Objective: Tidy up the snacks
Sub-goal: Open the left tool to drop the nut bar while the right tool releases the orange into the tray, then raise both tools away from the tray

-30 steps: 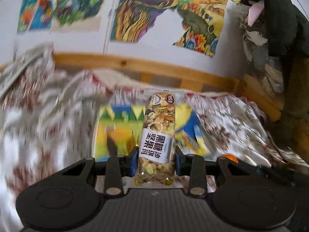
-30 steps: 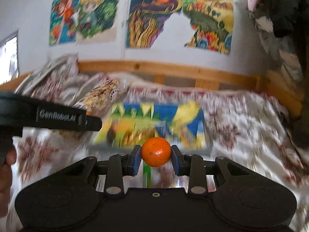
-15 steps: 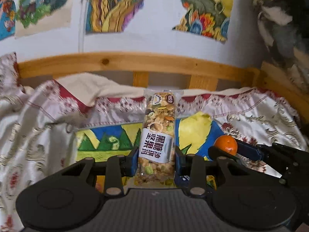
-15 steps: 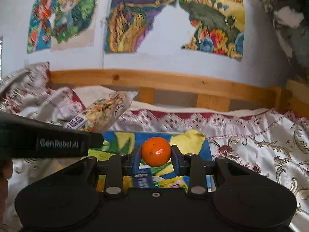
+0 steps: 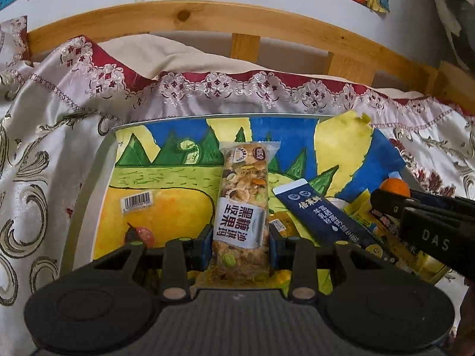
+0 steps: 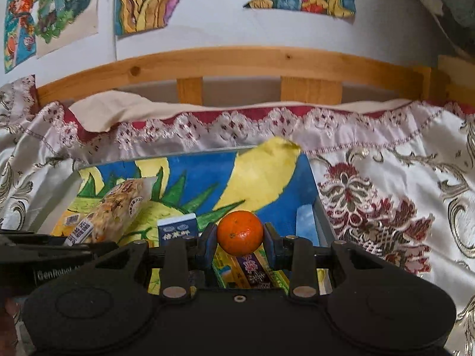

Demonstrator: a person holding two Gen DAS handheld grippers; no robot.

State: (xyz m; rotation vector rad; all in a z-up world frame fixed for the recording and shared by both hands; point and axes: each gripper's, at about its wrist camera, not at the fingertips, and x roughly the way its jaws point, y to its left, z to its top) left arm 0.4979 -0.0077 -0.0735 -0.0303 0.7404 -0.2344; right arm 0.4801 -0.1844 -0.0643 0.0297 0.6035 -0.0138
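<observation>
My left gripper (image 5: 240,246) is shut on a clear-wrapped nut bar (image 5: 243,207) with a white label and holds it just above a shallow tray (image 5: 89,184) lined with a painted paper. My right gripper (image 6: 240,238) is shut on a small orange (image 6: 240,233) over the tray's right side (image 6: 322,216). The bar also shows at the left of the right wrist view (image 6: 109,210); the orange shows at the right of the left wrist view (image 5: 396,187). A dark blue packet (image 5: 323,216) and several yellow packets (image 5: 365,207) lie in the tray.
The tray rests on a patterned silver and red cloth (image 5: 44,148) over a bed. A wooden rail (image 5: 207,17) and a wall with paintings stand behind. A barcode sticker (image 5: 137,202) lies on the tray's left part.
Both grippers have moved forward and down over the tray, each still holding its item. The tray now fills much more of both views.
</observation>
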